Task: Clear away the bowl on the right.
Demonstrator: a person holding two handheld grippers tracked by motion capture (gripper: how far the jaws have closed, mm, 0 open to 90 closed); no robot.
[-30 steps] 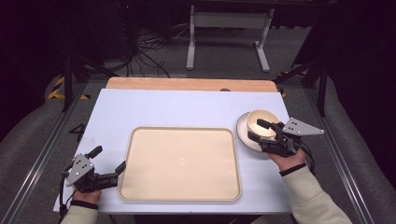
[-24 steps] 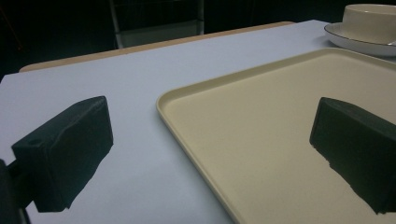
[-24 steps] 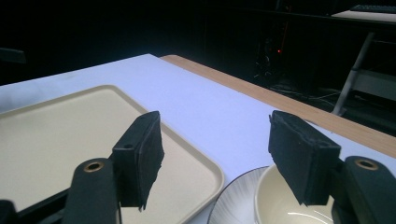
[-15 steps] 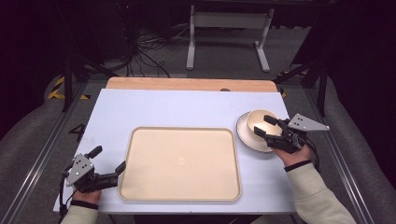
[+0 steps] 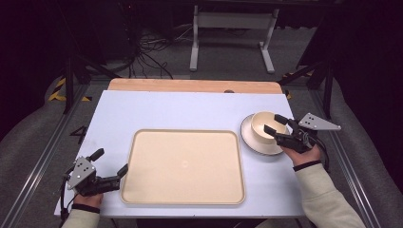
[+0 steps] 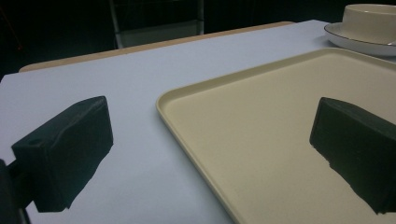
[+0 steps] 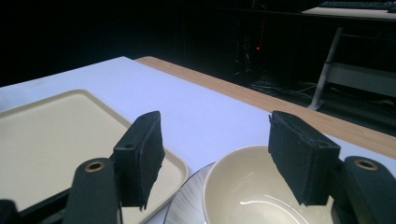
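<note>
From the high view, our right gripper (image 5: pixel 275 124) hovers over the cream bowl (image 5: pixel 262 127), which sits on a white saucer (image 5: pixel 252 142) at the right of the beige tray (image 5: pixel 183 166). Its jaws are spread, one over the bowl's far rim and one over the near rim, gripping nothing; we judge they straddle the wall ready for a pinch. Our left gripper (image 5: pixel 110 167) rests at the tray's left edge, jaws apart and empty, likely parked there to steady the tray.

In the left gripper view, the jaws stand wide, one over the white table (image 6: pixel 116 79), the other over the tray (image 6: pixel 261 121), whose rim runs between them. The bowl (image 6: pixel 371 21) and saucer (image 6: pixel 355 43) lie far ahead to the right.

In the right gripper view, both black pads (image 7: pixel 142 149) hang released above the bowl (image 7: pixel 243 191), its hollow just below and between them. The saucer (image 7: pixel 187 205) peeks out beneath, beside the tray (image 7: pixel 56 135).
</note>
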